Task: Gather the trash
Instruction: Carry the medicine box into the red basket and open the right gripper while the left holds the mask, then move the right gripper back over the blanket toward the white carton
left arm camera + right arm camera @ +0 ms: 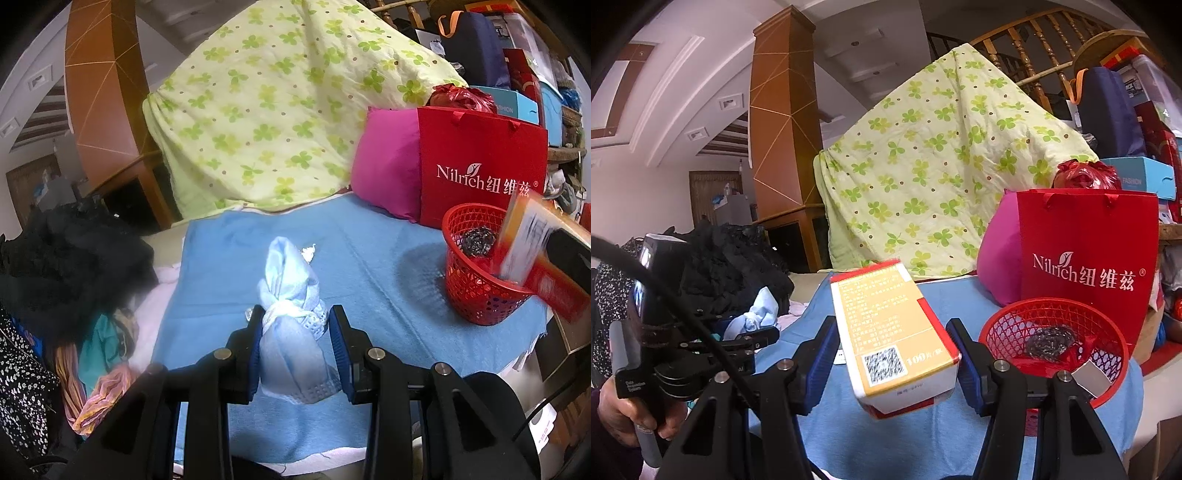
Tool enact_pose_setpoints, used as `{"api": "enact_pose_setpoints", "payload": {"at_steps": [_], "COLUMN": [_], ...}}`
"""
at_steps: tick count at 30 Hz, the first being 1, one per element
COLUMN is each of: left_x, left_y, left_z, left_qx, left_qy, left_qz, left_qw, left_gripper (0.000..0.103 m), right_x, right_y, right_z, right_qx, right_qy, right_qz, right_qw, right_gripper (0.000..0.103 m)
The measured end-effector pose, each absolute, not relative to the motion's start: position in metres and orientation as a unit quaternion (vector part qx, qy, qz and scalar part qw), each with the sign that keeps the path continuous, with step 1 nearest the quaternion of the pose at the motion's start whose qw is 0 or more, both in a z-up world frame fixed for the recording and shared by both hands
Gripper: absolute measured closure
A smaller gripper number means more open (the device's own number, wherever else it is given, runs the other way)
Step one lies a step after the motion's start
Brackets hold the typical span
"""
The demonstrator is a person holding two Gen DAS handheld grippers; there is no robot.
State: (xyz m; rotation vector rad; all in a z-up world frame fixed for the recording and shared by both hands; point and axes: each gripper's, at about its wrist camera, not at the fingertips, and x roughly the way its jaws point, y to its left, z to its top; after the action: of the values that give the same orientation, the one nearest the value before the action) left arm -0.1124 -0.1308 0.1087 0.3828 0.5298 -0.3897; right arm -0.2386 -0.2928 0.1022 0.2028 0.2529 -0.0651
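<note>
My left gripper (pixel 295 317) is shut on a knotted pale blue cloth wad (pixel 291 291), held just above the blue cloth-covered table (pixel 388 258). My right gripper (pixel 892 332) holds an orange and white carton box (pixel 890 332) between its jaws, above the table and left of the red mesh basket (pixel 1056 350). In the left wrist view the box (pixel 528 240) hangs at the basket's (pixel 476 288) right rim. The basket holds a steel scouring ball (pixel 1051 345), red plastic and a small grey piece. A small white scrap (pixel 308 253) lies on the cloth beyond the wad.
A red Nilrich paper bag (pixel 480 173) and a pink cushion (pixel 388 170) stand behind the basket. A green clover quilt (pixel 280 103) is draped at the back. Dark and patterned clothes (pixel 74 266) pile up at the left. Boxes and bags stack at the far right.
</note>
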Motion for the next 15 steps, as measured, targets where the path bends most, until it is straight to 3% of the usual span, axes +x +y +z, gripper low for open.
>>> {"api": "enact_pose_setpoints", "payload": {"at_steps": [15], "left_x": [-0.100], "left_y": [-0.122], "left_z": [0.094], "left_qx": [0.180], "left_qy": [0.283], "left_qz": [-0.184], "left_qw": [0.924], "left_gripper": [0.066], "right_x": [-0.235], "right_y": [-0.297], "right_z": [0.087], "right_qx": [0.104], "right_qy": [0.147], "right_qz": [-0.043], "right_qw": [0.983], "right_gripper": [0.041]}}
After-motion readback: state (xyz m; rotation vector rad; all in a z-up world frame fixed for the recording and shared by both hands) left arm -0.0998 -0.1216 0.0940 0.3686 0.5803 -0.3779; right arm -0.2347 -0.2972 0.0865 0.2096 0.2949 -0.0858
